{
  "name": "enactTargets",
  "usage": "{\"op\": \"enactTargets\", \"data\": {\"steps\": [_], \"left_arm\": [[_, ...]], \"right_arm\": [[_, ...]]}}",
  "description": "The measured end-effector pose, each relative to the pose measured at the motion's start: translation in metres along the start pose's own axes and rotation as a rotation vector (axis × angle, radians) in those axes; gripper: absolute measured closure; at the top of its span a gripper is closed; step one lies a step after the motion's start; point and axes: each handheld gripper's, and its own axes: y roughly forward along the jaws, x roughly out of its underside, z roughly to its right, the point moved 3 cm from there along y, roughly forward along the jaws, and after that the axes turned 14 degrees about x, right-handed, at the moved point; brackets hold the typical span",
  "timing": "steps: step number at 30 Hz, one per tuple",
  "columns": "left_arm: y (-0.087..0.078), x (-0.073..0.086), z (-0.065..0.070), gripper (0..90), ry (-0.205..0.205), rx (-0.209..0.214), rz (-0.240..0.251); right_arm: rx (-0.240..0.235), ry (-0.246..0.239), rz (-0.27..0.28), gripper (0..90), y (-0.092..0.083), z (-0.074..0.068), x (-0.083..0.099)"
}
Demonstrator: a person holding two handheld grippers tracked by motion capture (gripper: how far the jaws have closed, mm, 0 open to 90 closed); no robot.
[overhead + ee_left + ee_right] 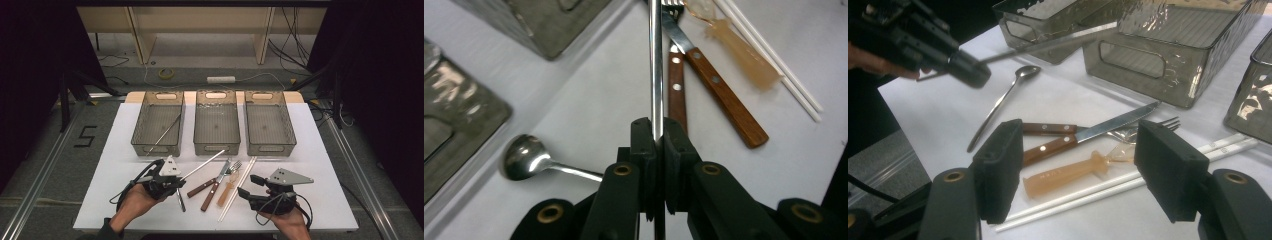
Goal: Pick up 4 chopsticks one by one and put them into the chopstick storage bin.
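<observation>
My left gripper [179, 180] is shut on a thin metal chopstick [205, 163] that sticks out up and to the right, above the table. In the left gripper view the jaws [655, 137] pinch the chopstick [655, 60] near its end. My right gripper [250, 186] stands open near the front right, and its jaws [1083, 167] have nothing between them. Before it lie a wood-handled knife [1113, 122], a wood-handled fork [200, 188], an amber plastic utensil [1068, 172] and two white chopsticks [1148, 177]. A metal spoon [524, 157] lies under the left gripper.
Three grey see-through bins stand in a row at the back: left bin [142, 125], middle bin [216, 142], right bin [287, 125]. A second metal chopstick [165, 132] lies in the left bin. The white table top [325, 165] ends close to my hands.
</observation>
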Motion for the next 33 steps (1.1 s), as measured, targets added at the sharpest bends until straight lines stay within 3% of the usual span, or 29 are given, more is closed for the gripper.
{"op": "enactTargets", "data": {"steps": [5,16,21,28,33], "left_arm": [[-0.01,-0.002,-0.014,84.6,-0.047,-0.016,0.065],[-0.026,-0.003,-0.051,84.6,-0.136,-0.099,0.133],[-0.032,-0.006,-0.063,84.6,-0.143,-0.128,0.158],[-0.038,-0.014,-0.08,84.6,-0.195,-0.164,0.205],[-0.039,-0.02,-0.089,84.6,-0.206,-0.185,0.214]], "right_arm": [[0.008,-0.015,0.01,37.3,-0.002,-0.001,0.001],[0.013,-0.031,-0.002,37.8,-0.002,-0.003,0.005],[0.009,-0.037,-0.002,38.0,-0.001,-0.007,0.006],[0.006,-0.038,0.008,37.5,-0.003,-0.008,0.007],[0.016,-0.039,0.009,34.3,-0.003,-0.007,0.008]]}}
